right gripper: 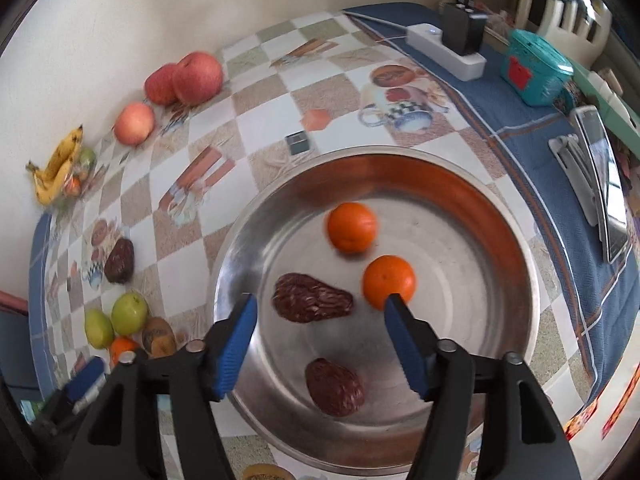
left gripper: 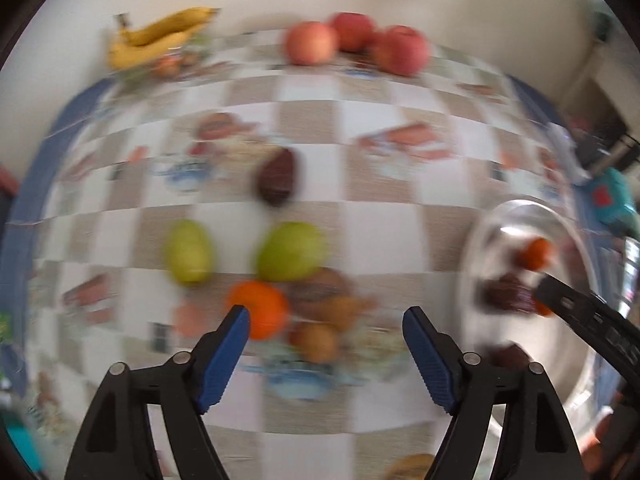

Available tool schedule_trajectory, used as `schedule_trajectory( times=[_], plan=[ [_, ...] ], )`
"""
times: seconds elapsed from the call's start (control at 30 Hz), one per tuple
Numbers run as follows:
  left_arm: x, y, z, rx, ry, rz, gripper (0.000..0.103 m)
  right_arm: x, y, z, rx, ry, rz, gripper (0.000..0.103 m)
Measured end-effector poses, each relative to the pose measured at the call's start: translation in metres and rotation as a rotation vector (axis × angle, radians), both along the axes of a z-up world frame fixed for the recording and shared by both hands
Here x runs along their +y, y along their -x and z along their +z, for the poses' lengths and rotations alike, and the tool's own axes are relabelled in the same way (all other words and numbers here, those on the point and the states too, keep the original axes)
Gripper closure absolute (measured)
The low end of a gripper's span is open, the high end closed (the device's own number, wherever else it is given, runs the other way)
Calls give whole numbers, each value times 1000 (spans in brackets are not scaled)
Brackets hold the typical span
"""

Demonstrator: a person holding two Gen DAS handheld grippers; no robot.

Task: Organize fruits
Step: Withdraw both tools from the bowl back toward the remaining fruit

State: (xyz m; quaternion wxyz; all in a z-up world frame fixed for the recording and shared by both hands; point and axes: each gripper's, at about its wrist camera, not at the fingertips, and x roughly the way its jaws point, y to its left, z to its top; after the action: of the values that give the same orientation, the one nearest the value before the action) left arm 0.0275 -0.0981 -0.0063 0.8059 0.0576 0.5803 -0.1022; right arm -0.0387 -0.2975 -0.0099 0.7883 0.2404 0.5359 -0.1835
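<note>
oranges [right gripper: 352,227] in bowl [right gripper: 500,240], apples [right gripper: 198,77] behind

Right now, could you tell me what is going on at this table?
A person is sorting fruit with two tongs. The right tongs hang open over the metal bowl, which holds two oranges and two dark fruits. The left tongs are open above the orange beside the green fruits, gripping nothing.

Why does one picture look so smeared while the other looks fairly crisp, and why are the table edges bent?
In the left wrist view, motion blur smears the green pears and the checked tablecloth, though the left gripper itself stays sharp. The right wrist view is mostly crisp; the steel bowl mirrors an orange glow on its wall. In both views the fisheye lens curves the table edges and darkens the corners.
</note>
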Motion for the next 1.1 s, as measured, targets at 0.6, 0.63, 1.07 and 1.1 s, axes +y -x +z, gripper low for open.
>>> schedule_trajectory(
  times=[0.6, 0.63, 1.07, 1.1],
  plan=[
    [109, -33, 18, -39, 11, 345, 0, 69, -16, 19, -37, 76, 186, 34],
    [110, -33, 18, -38, 9, 345, 0, 70, -16, 19, -34, 83, 188, 28],
    [93, -30, -10, 65, -24, 251, 0, 75, -19, 2, 36, 145, 223, 12],
    [93, -30, -12, 73, -23, 248, 0, 76, -19, 1, 37, 145, 224, 12]
  ],
)
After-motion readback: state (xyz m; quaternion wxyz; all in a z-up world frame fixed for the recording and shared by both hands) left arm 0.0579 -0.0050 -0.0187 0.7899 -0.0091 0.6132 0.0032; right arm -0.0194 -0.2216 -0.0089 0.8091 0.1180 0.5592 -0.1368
